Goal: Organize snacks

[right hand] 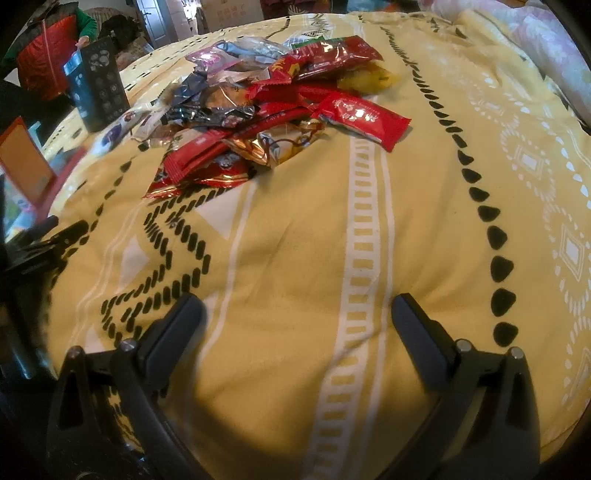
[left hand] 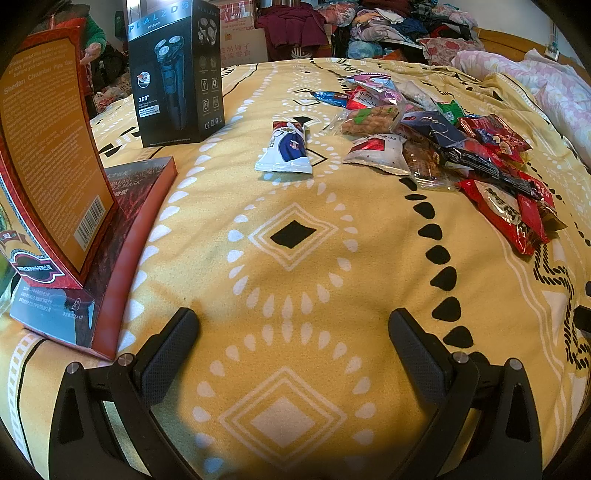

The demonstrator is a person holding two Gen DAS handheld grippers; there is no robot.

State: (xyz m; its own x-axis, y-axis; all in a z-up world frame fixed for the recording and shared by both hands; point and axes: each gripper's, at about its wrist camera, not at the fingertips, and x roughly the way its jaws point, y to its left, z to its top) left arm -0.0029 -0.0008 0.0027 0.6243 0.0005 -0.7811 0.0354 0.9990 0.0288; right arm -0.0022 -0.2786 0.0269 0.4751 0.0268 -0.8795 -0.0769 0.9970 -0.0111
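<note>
A pile of snack packets [left hand: 443, 147] lies on the yellow patterned bedspread [left hand: 295, 266] at the right in the left wrist view. One white and blue packet [left hand: 286, 147] lies apart, left of the pile. My left gripper [left hand: 293, 321] is open and empty, low over the bedspread, well short of the packets. In the right wrist view the same pile [right hand: 273, 107] lies ahead, with a red packet [right hand: 364, 118] at its right edge. My right gripper [right hand: 295, 306] is open and empty, short of the pile.
A black shaver box [left hand: 177, 70] stands at the back left. An orange box [left hand: 51, 155] stands on a flat red box [left hand: 110, 258] at the left. Heaped clothes [left hand: 388, 26] lie beyond the bed. A person in red and green [right hand: 51, 51] stands far left.
</note>
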